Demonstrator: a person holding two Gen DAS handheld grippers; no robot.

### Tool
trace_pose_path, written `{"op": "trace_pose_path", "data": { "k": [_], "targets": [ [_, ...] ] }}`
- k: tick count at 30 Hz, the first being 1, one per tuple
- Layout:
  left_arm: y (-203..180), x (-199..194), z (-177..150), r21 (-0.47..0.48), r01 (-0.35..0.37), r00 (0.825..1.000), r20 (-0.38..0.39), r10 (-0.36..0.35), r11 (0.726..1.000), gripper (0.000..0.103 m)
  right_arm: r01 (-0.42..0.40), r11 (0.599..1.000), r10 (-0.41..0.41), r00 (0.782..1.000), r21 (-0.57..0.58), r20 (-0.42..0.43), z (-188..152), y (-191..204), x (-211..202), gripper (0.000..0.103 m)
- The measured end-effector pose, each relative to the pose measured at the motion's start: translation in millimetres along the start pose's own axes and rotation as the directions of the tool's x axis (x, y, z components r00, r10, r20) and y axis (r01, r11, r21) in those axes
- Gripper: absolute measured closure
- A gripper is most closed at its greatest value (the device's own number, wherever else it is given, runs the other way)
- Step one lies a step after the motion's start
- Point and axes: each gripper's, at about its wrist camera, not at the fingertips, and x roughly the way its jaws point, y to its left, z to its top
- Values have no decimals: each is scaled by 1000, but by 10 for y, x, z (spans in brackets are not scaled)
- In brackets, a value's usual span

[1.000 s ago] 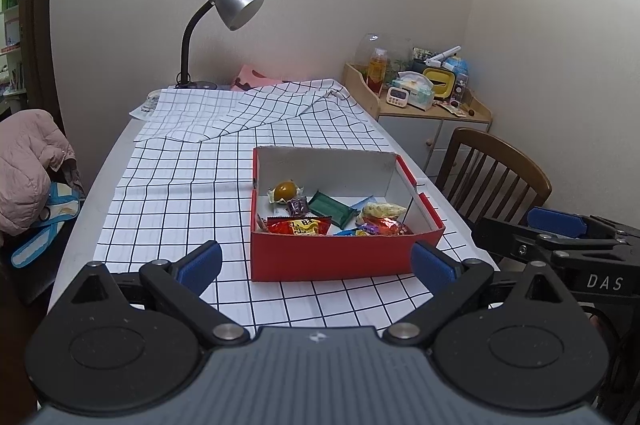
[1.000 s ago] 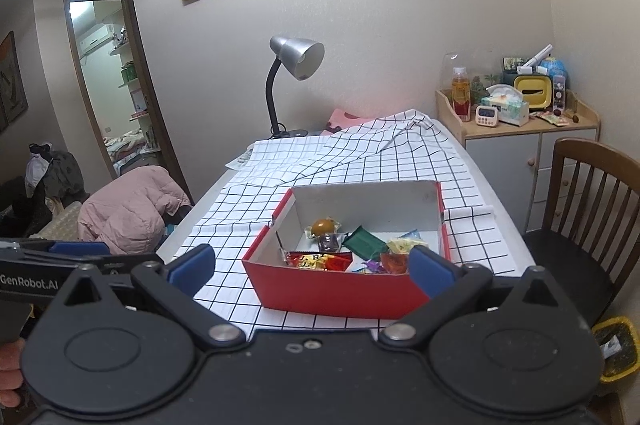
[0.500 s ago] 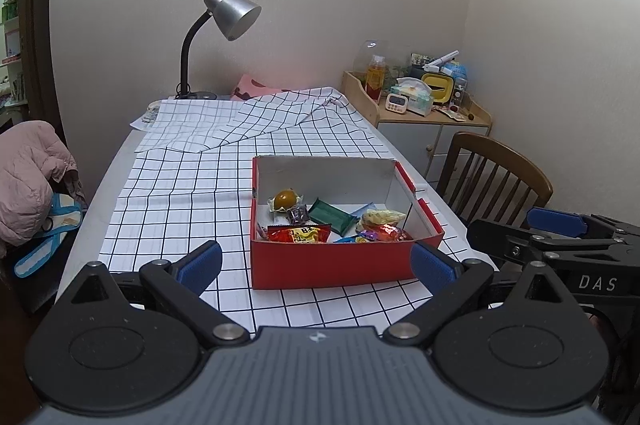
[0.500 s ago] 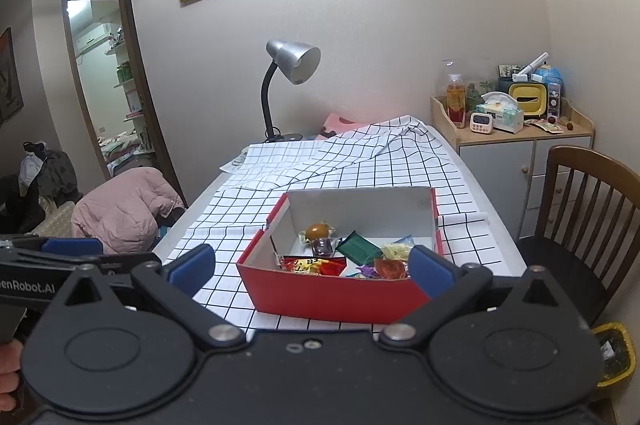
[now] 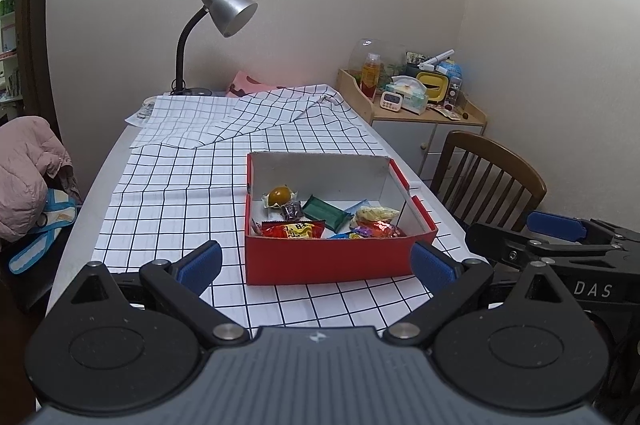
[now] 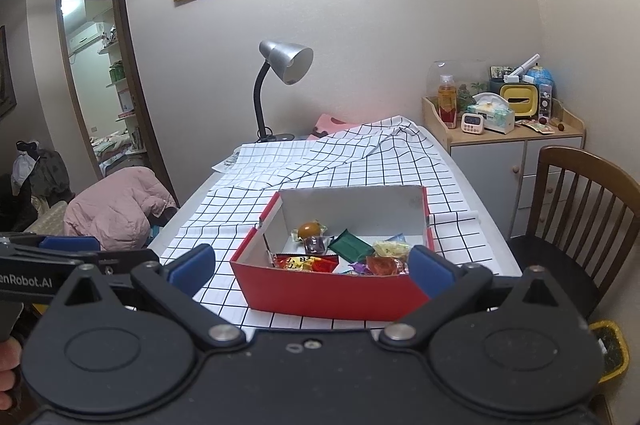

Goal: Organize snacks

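A red box [image 5: 332,261] [image 6: 320,289] with white inner walls stands on the checked tablecloth [image 5: 180,193]. Inside lie several snacks: a wrapped orange ball [image 5: 279,194] [image 6: 308,230], a dark green packet [image 5: 326,213] [image 6: 350,245], a red-and-yellow bag [image 5: 294,230] [image 6: 306,262] and a pale yellow packet [image 5: 376,214]. My left gripper [image 5: 316,263] is open, held back from the box's near wall with nothing between its blue pads. My right gripper [image 6: 312,267] is open too, equally short of the box. Each gripper shows at the edge of the other's view.
A grey desk lamp [image 5: 224,13] stands at the table's far end. A wooden chair [image 5: 488,177] sits to the right, a cabinet with clutter [image 5: 416,101] behind it. A pink jacket [image 5: 28,161] lies on a seat at the left. A yellow bin [image 6: 608,349] sits on the floor.
Both grippers have drawn back and tilted up slightly, so the box sits a little lower and farther in each view. Both stay open and the snacks have not moved.
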Motion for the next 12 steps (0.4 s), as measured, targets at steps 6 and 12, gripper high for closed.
{"op": "trace_pose_path", "data": {
  "k": [6,12],
  "targets": [
    [-11,-19,-21,-4,34,999,-11,-34,999,2,14,1000,-14,1000,3,-2,-27,5,-33,0],
    [-49,-41,-54,1,51,998,-21,-51,999,2,28,1000,-28,1000,6,-11,-49,9,-58,0]
  ]
}}
